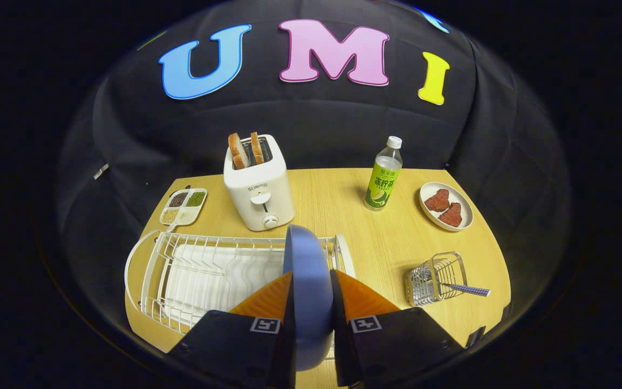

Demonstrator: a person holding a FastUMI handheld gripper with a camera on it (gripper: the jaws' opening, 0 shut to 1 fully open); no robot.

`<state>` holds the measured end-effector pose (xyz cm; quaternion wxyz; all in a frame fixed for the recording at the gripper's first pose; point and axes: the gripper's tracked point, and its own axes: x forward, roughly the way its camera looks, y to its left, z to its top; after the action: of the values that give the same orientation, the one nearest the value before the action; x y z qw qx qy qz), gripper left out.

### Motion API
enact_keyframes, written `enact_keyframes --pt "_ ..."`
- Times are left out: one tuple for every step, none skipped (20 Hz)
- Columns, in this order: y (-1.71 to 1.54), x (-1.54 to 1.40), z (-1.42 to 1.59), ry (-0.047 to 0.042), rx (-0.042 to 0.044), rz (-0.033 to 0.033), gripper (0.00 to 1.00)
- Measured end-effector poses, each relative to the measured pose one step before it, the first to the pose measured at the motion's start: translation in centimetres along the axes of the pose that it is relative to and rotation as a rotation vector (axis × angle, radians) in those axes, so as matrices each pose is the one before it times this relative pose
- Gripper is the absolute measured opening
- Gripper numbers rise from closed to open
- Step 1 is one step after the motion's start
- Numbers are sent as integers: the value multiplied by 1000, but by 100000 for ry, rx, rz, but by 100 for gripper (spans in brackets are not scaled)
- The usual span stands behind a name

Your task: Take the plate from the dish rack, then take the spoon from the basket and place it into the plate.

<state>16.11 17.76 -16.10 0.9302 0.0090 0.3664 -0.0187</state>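
Observation:
A blue plate (306,270) stands on edge between my two fingers, and my gripper (312,292) is shut on it. The plate is held above the right end of the white wire dish rack (192,270), apart from its wires as far as I can tell. Right of my fingers a small wire basket (436,281) lies on the wooden table, and a spoon (465,289) with a blue patterned handle sticks out of it toward the right.
Beyond the rack stands a white toaster (259,189) with two bread slices. Left of it is a small divided tray (184,205) of grains. A green-labelled bottle (384,173) and a plate of red meat (446,205) sit at the far right. Bare wood (386,243) lies between rack and basket.

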Motion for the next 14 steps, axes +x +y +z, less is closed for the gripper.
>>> enact_keyframes --pt "-36 -80 198 -457 680 -1400 32" --pt "-138 -117 182 -501 104 -1602 32" --pt "-18 -93 -9 -60 -183 -1110 32" --pt "40 -100 -23 -282 -255 -774 32" --pt "-119 -71 42 -259 -91 -1294 32" --pt "-173 -83 26 -201 -27 -1165 32" --pt "5 -70 -23 -11 234 -696 32" --pt "167 -58 -62 85 -203 -446 32" --pt "47 -83 -38 207 -617 -156 32" --pt "-70 4 6 -257 -1127 -804 32" --pt "-175 -15 122 -290 -686 -981 32" --pt "1 -22 61 113 71 -782 32" --pt "6 -81 121 -264 221 -769 32" --pt "10 -41 375 -1220 -615 -771 32"
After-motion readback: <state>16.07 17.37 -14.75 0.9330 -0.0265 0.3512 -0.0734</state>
